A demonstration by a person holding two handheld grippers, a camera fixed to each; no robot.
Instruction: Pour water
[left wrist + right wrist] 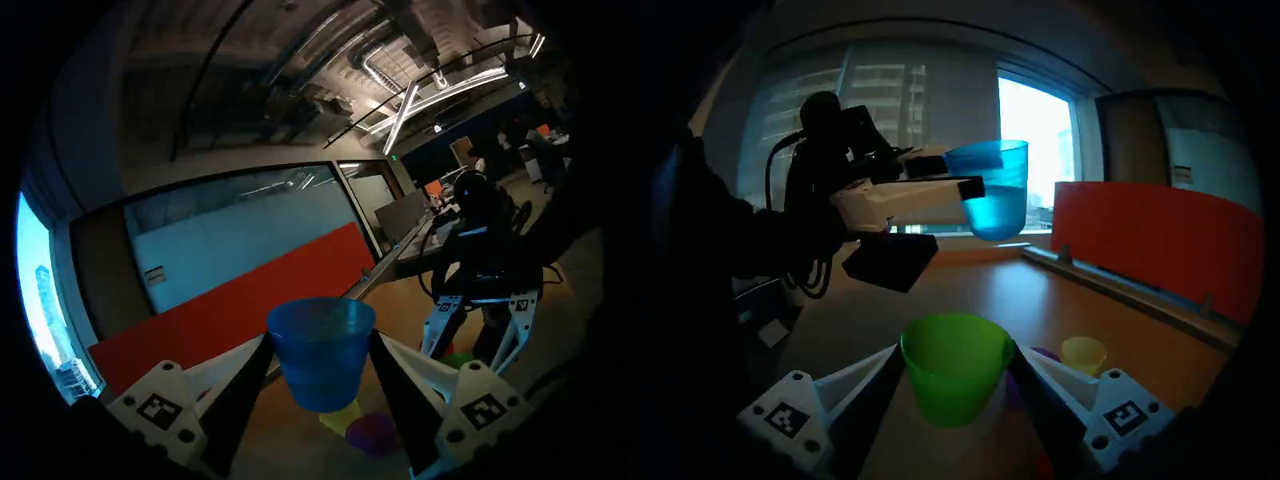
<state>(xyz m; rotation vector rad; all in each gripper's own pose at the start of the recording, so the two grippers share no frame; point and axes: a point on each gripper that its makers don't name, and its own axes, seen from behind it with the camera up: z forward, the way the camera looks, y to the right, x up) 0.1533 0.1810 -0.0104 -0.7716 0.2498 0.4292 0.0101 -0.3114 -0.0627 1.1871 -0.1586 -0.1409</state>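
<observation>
**Right gripper view: blue cup raised, green cup waiting, no pour yet**

Right gripper view showed the left hand-held gripper (972, 188) clamped on the blue cup (996, 196), one finger on each side of its wall, carried high above the surface (1024, 296). The cup sat roughly upright. The darker lower part of it looked like water (992, 214), filling perhaps half. Nearer the camera, the right hand-held gripper (956, 348) was closed on the green cup (954, 372), both fingers pressing its sides just under the rim. That cup appeared empty. A yellow cup (1083, 352) stood on the surface just beyond it. Whether the blue cup hung directly over the green one could not be told.

Left gripper view gave the same grip from behind: both fingers pressed against the blue cup's (322, 360) upper wall.

Both cups looked like thin, light plastic, smooth and tapered, so they would probably flex under a hard squeeze and could slide downward through a loose one. The hold high on the wall, where the cup is widest, seemed sensible. The water would make the blue cup bottom-heavy and apt to slosh, so a slow tilt was likely called for. The green cup would grow heavier as it filled and might need a firmer hold.
</observation>
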